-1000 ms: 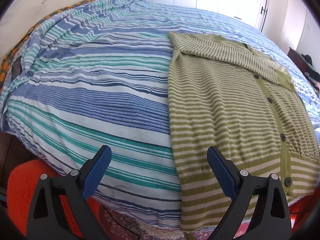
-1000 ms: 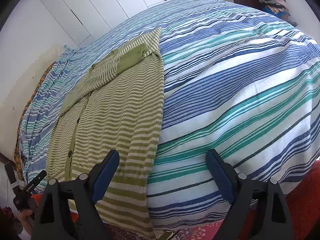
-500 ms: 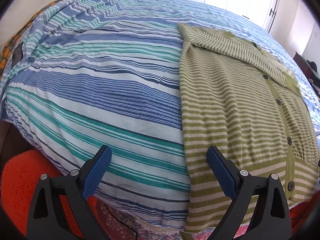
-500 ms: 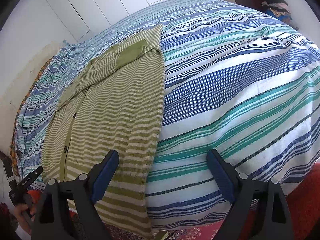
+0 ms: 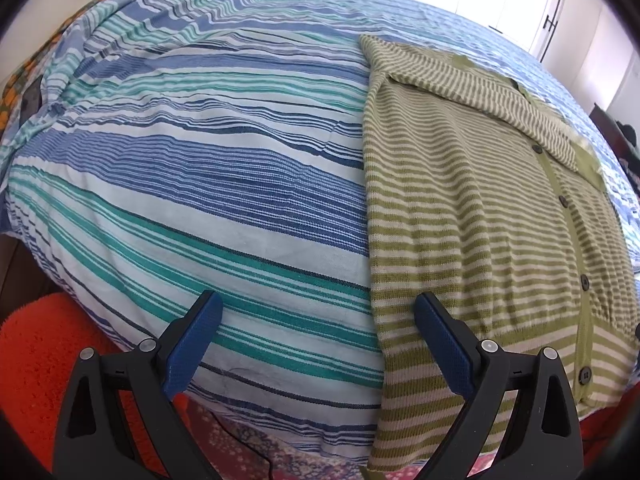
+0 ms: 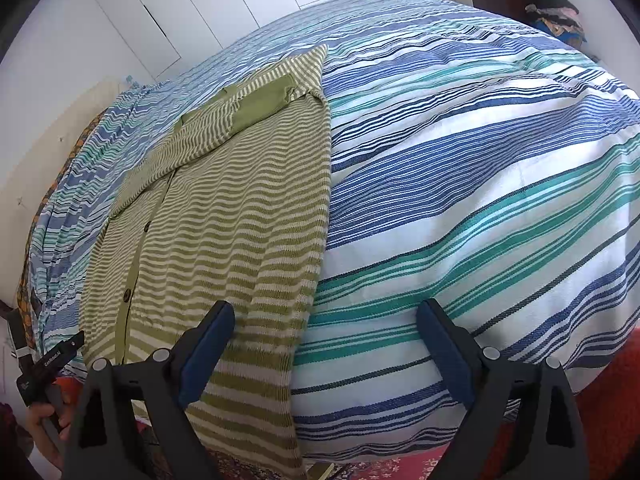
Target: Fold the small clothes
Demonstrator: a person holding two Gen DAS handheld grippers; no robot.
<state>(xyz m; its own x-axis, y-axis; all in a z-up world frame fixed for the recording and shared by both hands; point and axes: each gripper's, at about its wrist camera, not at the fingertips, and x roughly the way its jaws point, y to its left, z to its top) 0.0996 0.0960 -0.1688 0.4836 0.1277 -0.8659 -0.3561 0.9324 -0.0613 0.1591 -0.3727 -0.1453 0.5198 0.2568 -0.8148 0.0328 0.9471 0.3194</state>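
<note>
Since a second ago the left view has slid so the cardigan sits further right; the right tool (image 6: pixel 324 356) is opening a touch wider, nothing between its blue pads. Left tool (image 5: pixel 316 344) gapes empty too. Both hang over the near hem of the green-and-cream striped knit cardigan (image 5: pixel 480 220), lying flat, sleeves folded in, on the blue-and-teal striped bedspread (image 5: pixel 220 200). Pinch each hem corner through both layers, then lift evenly toward the collar.
</note>
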